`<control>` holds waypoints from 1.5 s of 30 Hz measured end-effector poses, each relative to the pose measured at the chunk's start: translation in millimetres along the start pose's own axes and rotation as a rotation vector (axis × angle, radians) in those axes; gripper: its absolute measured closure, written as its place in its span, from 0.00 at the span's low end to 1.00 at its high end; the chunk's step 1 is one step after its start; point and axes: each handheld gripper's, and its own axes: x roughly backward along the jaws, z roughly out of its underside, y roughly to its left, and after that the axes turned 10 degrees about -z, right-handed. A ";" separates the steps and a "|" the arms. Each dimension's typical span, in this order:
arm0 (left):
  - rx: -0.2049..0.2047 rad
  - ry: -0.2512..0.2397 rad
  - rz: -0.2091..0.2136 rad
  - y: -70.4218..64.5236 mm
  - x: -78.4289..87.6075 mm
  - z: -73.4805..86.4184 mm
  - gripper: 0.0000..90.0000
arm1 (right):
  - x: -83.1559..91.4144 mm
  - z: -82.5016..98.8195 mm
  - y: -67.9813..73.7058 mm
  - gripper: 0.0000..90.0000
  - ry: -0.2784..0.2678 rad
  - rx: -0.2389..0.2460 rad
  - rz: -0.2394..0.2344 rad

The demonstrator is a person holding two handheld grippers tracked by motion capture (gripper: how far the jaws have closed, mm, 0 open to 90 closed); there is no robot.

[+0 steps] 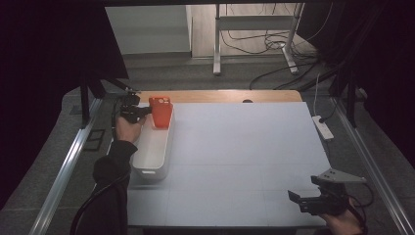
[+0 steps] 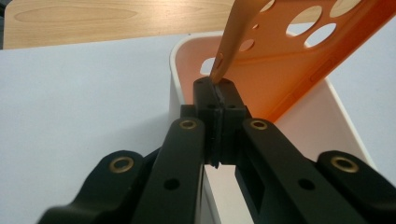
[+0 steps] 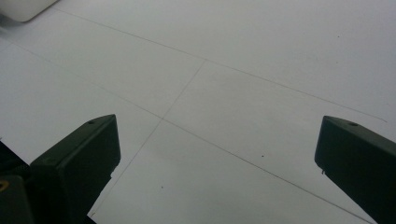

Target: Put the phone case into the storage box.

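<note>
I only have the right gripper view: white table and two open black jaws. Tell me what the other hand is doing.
Observer: The left gripper is shut on the edge of an orange plastic phone case with round holes; the left gripper view shows the pads pinching its rim.
Operator: Say where that case is.
Observer: It is held tilted over the far end of a long white plastic bin at the table's left side.
Operator: Report what is in the bin.
Observer: In the high view, the inside that shows is bare white.
Operator: Place my gripper for me.
Observer: The right gripper is at the near right corner of the white table, jaws wide apart with nothing between them.
</note>
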 end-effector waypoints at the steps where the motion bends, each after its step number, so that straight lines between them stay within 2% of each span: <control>1: 0.001 -0.001 0.000 -0.3 -0.4 -0.1 0.99 | 0.0 0.0 0.1 0.01 0.000 0.001 0.000; 8: -0.013 0.001 -0.012 -0.8 -1.6 -1.7 0.99 | -0.3 -0.1 -0.1 0.01 0.003 0.001 -0.001; 18: -0.023 -0.046 -0.021 -2.9 -1.8 -4.6 0.88 | -0.4 -0.1 -0.3 0.01 0.004 -0.001 -0.001; 24: -0.030 -0.051 -0.021 -1.4 0.2 -5.3 0.84 | -0.4 0.0 -0.2 0.01 0.003 0.000 -0.003; 27: -0.035 -0.058 -0.021 -1.0 1.0 -5.3 0.79 | -0.4 -0.1 -0.2 0.01 0.004 0.001 -0.003; 34: -0.037 -0.071 -0.009 -1.0 2.1 -4.8 0.61 | -0.4 -0.1 -0.1 0.01 0.004 0.001 -0.004; 37: -0.033 -0.091 0.014 0.1 3.2 -3.2 0.52 | -0.3 0.0 -0.1 0.01 0.003 0.001 -0.004; 42: -0.042 -0.102 0.013 1.3 4.8 -2.4 0.42 | -0.4 -0.1 0.2 0.01 0.004 0.002 -0.004; 43: -0.029 -0.102 0.016 0.7 5.4 -2.1 0.40 | -0.4 -0.1 0.2 0.01 0.004 0.003 -0.004; 45: -0.030 -0.109 0.021 1.0 6.6 -2.0 0.35 | -0.5 -0.1 0.3 0.01 0.005 0.003 -0.004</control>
